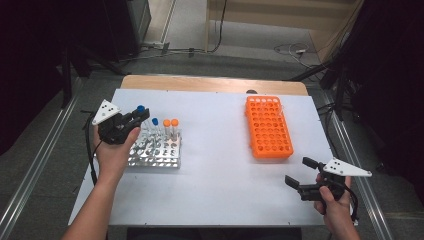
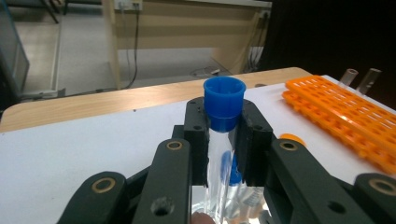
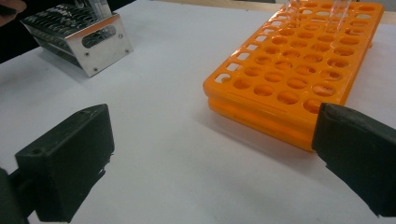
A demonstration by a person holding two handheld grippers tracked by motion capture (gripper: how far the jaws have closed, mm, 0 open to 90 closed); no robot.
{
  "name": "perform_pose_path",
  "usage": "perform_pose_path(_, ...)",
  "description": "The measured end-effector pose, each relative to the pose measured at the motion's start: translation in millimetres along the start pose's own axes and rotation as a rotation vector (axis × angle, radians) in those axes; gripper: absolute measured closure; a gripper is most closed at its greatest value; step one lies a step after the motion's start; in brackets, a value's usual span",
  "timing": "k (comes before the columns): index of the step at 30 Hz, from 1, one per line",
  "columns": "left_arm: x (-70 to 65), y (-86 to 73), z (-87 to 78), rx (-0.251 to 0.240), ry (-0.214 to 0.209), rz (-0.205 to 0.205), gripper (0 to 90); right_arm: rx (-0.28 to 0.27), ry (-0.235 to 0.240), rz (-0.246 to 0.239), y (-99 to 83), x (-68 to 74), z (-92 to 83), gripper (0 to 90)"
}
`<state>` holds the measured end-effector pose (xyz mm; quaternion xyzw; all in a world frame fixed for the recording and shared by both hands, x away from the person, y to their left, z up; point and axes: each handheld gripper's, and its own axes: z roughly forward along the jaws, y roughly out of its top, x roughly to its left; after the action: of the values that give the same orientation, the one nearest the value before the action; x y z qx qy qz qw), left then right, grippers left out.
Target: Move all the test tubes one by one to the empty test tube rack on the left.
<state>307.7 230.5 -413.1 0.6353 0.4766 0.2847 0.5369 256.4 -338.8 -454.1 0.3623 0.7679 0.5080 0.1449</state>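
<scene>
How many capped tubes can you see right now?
4: one blue-capped tube held in the left tongs above the metal rack; another blue-capped tube and two orange-capped tubes standing in the rack's far row.

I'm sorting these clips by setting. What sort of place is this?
Probably a lab-style workbench set up for recording: a white table carries an orange tube rack and a metal rack of capped tubes, with cables trailing over a bare floor behind.
</scene>
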Motion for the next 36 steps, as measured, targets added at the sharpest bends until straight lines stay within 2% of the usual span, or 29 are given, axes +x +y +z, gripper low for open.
perform_pose_path(12, 1.5, -10.9, 12.7, 0.024, 0.041, 0.0, 76.8, -0.002, -0.001, 0.005, -0.8, -1.3, 0.0, 0.0)
perform_pose_path(17, -1.0, -14.8, 15.6, 0.058, 0.046, 0.026, 76.6, -0.001, -0.004, 0.003, -1.4, -1.7, 0.5, 0.0)
perform_pose_path(21, -1.5, -18.6, 15.9, 0.083, 0.067, 0.029, 75.4, -0.003, -0.004, 0.002, -1.5, -1.7, 0.4, 0.0)
perform_pose_path(29, -4.2, -22.8, 17.8, 0.13, 0.073, 0.044, 74.0, 0.005, -0.002, 0.001, -2.0, -0.2, 2.4, 0.0)
perform_pose_path(32, -4.8, -22.8, 17.9, 0.145, 0.071, 0.05, 70.8, 0.005, -0.001, -0.002, -1.8, 0.3, 2.6, 0.0)
perform_pose_path(33, -5.6, -22.5, 17.3, 0.155, 0.083, 0.043, 69.0, 0.005, -0.001, -0.002, -1.8, 0.2, 2.5, 0.0)
perform_pose_path(34, -5.5, -21.9, 16.4, 0.162, 0.091, 0.028, 64.8, 0.005, 0.0, -0.001, -1.9, 0.0, 2.4, 0.0)
perform_pose_path(36, -3.9, -21.0, 13.5, 0.153, 0.078, -0.007, 57.1, 0.001, -0.001, 0.001, -2.0, -0.5, 2.5, 0.0)
